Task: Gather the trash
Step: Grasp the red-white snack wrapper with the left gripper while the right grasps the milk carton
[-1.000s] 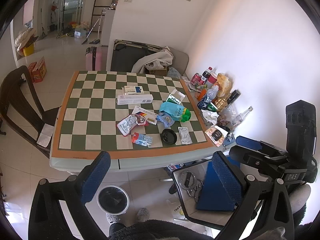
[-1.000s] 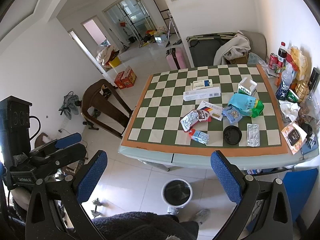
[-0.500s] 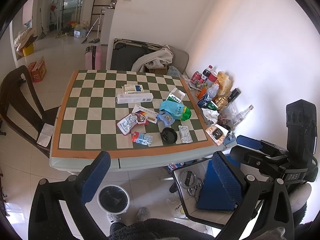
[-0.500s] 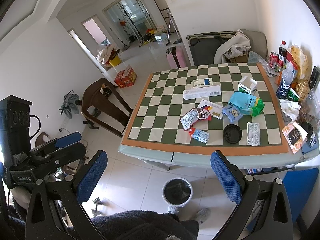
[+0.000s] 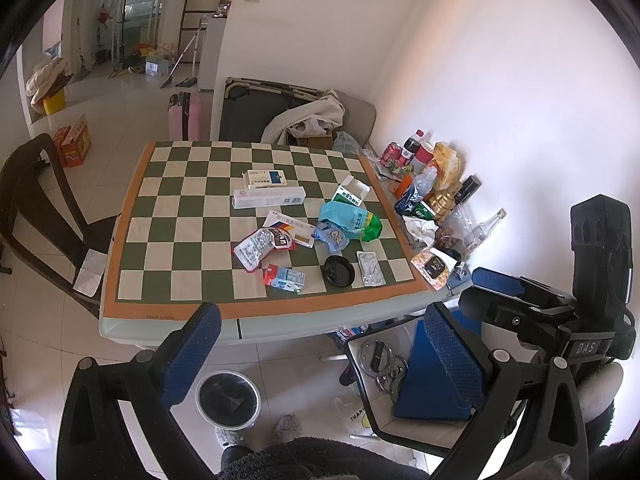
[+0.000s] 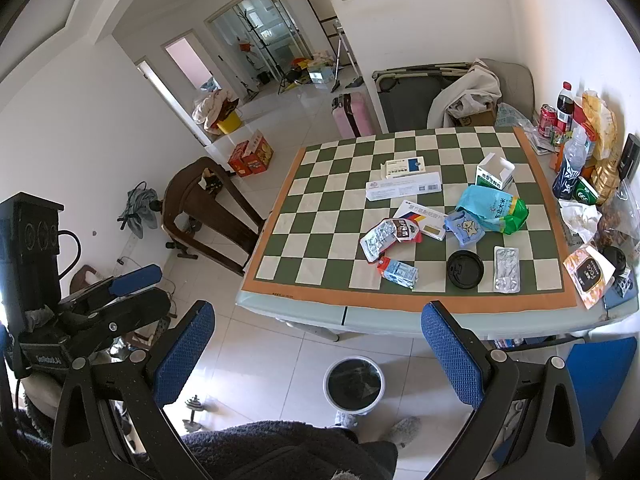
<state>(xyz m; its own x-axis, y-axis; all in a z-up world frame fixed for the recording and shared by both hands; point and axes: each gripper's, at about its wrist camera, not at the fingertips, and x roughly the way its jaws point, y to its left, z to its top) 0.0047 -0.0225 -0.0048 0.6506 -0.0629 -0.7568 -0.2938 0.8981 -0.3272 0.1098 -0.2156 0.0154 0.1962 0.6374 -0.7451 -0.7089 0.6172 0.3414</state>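
Observation:
Trash lies on the green checkered table [image 5: 176,236] [image 6: 320,216]: a long white box [image 5: 269,197] [image 6: 404,188], a blue-green bag [image 5: 350,220] [image 6: 492,208], a silver wrapper [image 5: 254,248] [image 6: 378,238], a small blue-red packet [image 5: 285,277] [image 6: 397,272], a black lid [image 5: 339,271] [image 6: 465,269], a blister pack [image 5: 371,268] [image 6: 506,269]. A black-lined bin [image 5: 228,398] [image 6: 354,385] stands on the floor below the table's near edge. My left gripper [image 5: 320,352] and right gripper [image 6: 316,352] are open, empty, held back from the table above the floor.
Bottles, cans and snack bags [image 5: 424,184] [image 6: 576,152] crowd the table's right edge by the wall. A dark wooden chair [image 5: 36,208] [image 6: 204,216] stands left of the table. A blue-seated chair [image 5: 432,376] is at the near right corner.
Both views have crept slightly; the table sits a touch lower and closer in frame. Both grippers stay open and nothing on the table has moved.

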